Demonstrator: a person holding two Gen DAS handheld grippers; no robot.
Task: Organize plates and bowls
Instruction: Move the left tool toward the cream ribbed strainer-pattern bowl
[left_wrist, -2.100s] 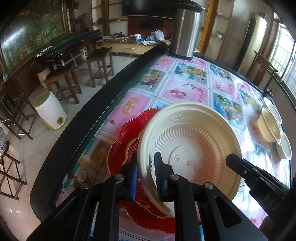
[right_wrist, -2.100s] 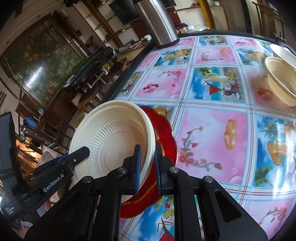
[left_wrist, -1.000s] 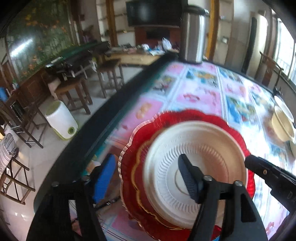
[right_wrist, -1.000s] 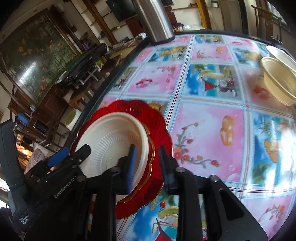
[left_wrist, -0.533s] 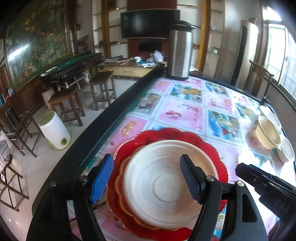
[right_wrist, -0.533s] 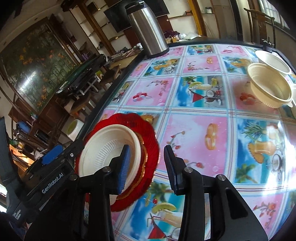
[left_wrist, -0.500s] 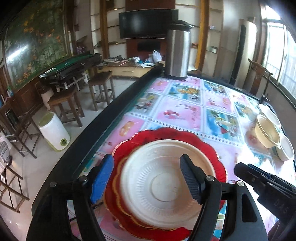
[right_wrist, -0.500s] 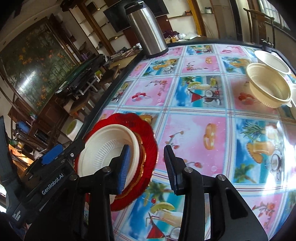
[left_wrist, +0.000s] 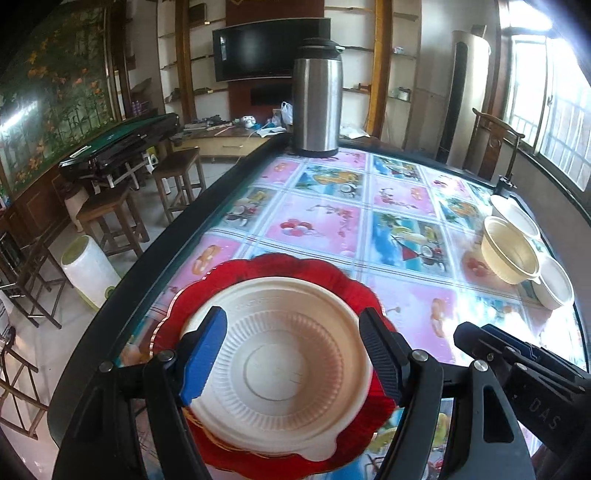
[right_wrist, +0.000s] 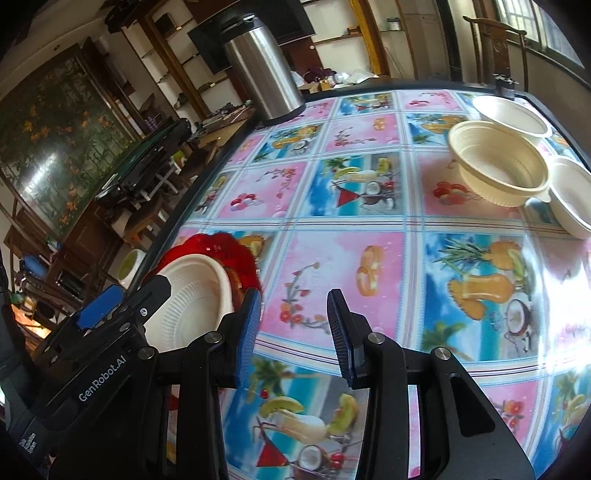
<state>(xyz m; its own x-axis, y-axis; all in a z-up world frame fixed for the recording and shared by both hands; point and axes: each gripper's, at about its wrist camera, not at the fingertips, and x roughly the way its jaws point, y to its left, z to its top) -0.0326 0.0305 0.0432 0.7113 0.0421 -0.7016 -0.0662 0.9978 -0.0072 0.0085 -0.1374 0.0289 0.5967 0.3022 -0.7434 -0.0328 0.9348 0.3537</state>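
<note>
Plates first: a cream plate (left_wrist: 280, 365) with a ribbed well sits inside a red scalloped plate (left_wrist: 332, 275), and the pair lies near the dark left edge of the worktop (left_wrist: 402, 314), which is covered in a glossy cloth of pink and blue fruit-and-drink squares. The left gripper (left_wrist: 295, 354) hangs over the stack with its jaws set wide, one on either side of the cream plate, and I see no pad pressing on it. In the right wrist view the same stack shows at lower left, the red plate (right_wrist: 221, 245) peeking out behind the cream one (right_wrist: 199, 291).

The right gripper (right_wrist: 293, 334) is over bare cloth just to the right of the stack — its jaws stand apart at a moderate gap with nothing between them.

Bowls are gathered well apart from the plates, toward the far right side: a cream bowl (right_wrist: 498, 166) in the middle, a white bowl (right_wrist: 509, 114) behind it and another white bowl (right_wrist: 572, 195) at its near side, the three close together. A tall steel flask (left_wrist: 317, 103) stands at the far end of the worktop.
</note>
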